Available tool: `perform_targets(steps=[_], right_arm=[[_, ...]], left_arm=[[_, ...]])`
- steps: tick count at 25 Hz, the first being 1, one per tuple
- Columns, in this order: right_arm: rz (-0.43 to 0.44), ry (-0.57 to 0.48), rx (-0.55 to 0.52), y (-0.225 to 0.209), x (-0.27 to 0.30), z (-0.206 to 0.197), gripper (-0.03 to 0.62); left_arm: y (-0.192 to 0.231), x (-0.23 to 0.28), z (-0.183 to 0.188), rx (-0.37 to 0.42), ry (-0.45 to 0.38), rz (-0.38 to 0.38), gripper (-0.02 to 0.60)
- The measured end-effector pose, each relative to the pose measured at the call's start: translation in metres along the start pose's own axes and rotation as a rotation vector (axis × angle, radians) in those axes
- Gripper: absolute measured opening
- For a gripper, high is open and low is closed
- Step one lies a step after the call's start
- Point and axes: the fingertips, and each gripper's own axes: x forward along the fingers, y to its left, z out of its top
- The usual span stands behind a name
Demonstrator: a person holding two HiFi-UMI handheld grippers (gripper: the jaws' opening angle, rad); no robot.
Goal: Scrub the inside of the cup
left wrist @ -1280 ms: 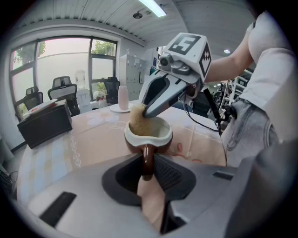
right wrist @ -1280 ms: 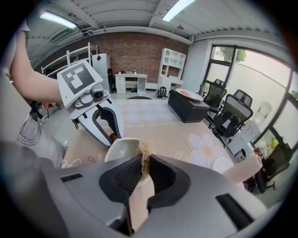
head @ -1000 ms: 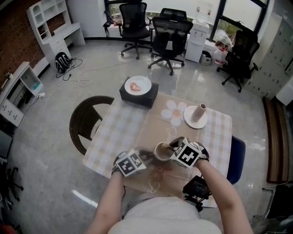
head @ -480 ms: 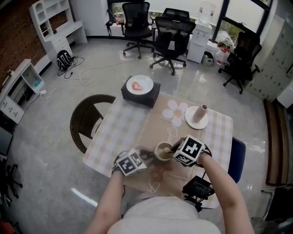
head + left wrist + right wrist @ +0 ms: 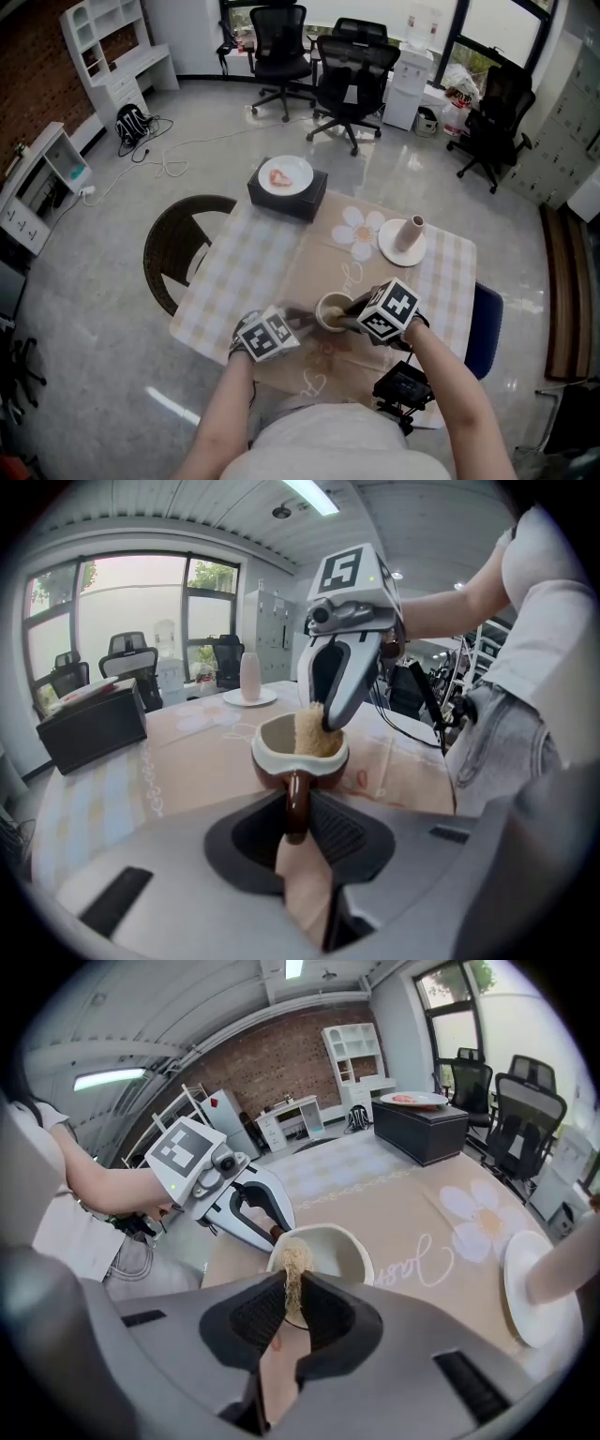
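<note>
Cup scrub: both grippers at the cup, near edge of the table (image 5: 253, 258)
Left gripper (image 5: 296, 810) jaws are clamped on the brown handle (image 5: 296, 794) of the cup (image 5: 329, 310), which is upright and right of that gripper. Right gripper (image 5: 289, 1299) jaws are nearly closed, pinching a tan scrub pad (image 5: 313, 733) whose tip dips inside the cup from the right
</note>
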Motion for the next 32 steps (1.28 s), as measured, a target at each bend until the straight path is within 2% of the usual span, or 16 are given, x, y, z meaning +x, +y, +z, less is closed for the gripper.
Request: perform_targets(steps=[5,9,13,16,20,22,25,32], right_arm=[[-0.056,-0.078,-0.043,-0.006,0.004,0.004,0.048],[-0.163,-0.122,-0.104,-0.016,0.003,0.009,0.048],[-0.255,-0.112,-0.220,-0.020,0.000,0.014,0.048],[-0.289,-0.120,-0.247,-0.022,-0.008,0.020,0.048],[-0.332,-0.075,-0.291,-0.024,-0.006,0.016,0.048],[-0.301,-0.069,-0.264,-0.022,-0.001,0.013,0.048],[-0.211,-0.071,-0.208,-0.014,0.003,0.011,0.048],[-0.043,-0.020,-0.208,0.007,0.006,0.004,0.048]], left_arm=[[0.001,0.001,-0.001,-0.002,-0.001,0.002,0.070],[0.001,0.001,-0.002,-0.002,-0.001,0.005,0.069],[0.002,0.002,-0.002,0.000,-0.001,0.005,0.069],[0.002,0.001,-0.001,0.000,0.000,0.003,0.069],[0.001,0.000,-0.002,-0.004,-0.004,-0.001,0.069],[0.001,0.000,-0.002,-0.005,-0.005,-0.001,0.069],[0.001,0.001,-0.002,-0.005,-0.006,-0.001,0.069],[0.001,0.000,-0.002,-0.007,-0.010,-0.002,0.069]])
